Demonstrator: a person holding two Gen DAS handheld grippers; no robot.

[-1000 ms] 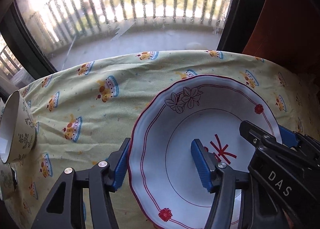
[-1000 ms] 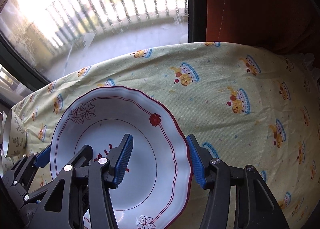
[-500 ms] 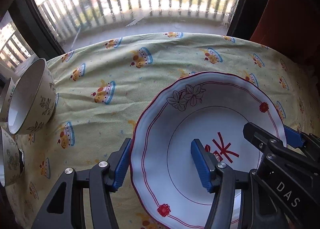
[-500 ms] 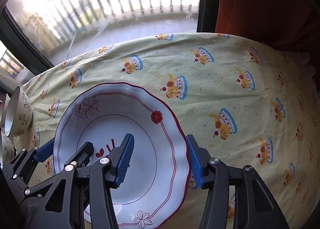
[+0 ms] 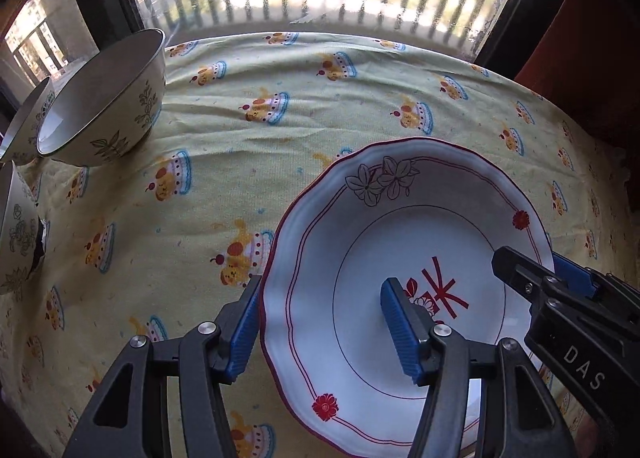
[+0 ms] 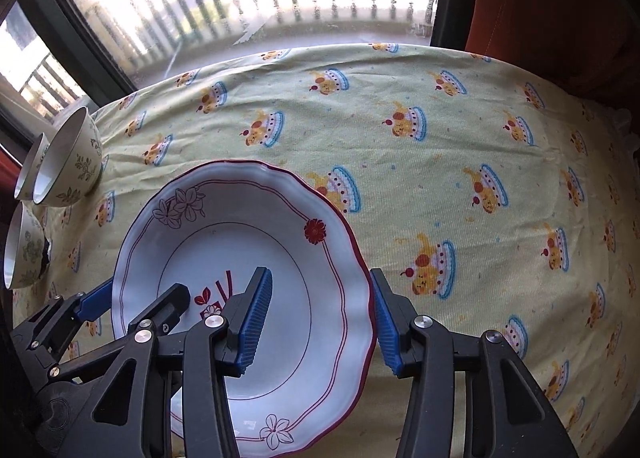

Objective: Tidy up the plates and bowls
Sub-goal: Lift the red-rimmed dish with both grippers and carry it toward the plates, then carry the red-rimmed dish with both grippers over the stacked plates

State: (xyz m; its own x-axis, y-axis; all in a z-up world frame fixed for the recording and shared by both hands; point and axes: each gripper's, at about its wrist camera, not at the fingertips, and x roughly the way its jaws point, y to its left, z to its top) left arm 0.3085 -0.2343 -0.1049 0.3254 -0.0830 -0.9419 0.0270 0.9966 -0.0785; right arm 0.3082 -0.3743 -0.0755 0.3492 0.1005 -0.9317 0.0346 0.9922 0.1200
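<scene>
Our left gripper (image 5: 326, 328) and right gripper (image 6: 320, 324) each stood spread astride opposite rims of the plate (image 5: 404, 242), not pinching; within the second we had lifted it off the tablecloth (image 6: 440, 162), carrying toward the bowls (image 5: 104, 98).

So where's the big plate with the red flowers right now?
The plate is over the yellow tablecloth, between the left gripper at its left rim and the right gripper at its right rim, with the leafy bowls off to its left.
</scene>
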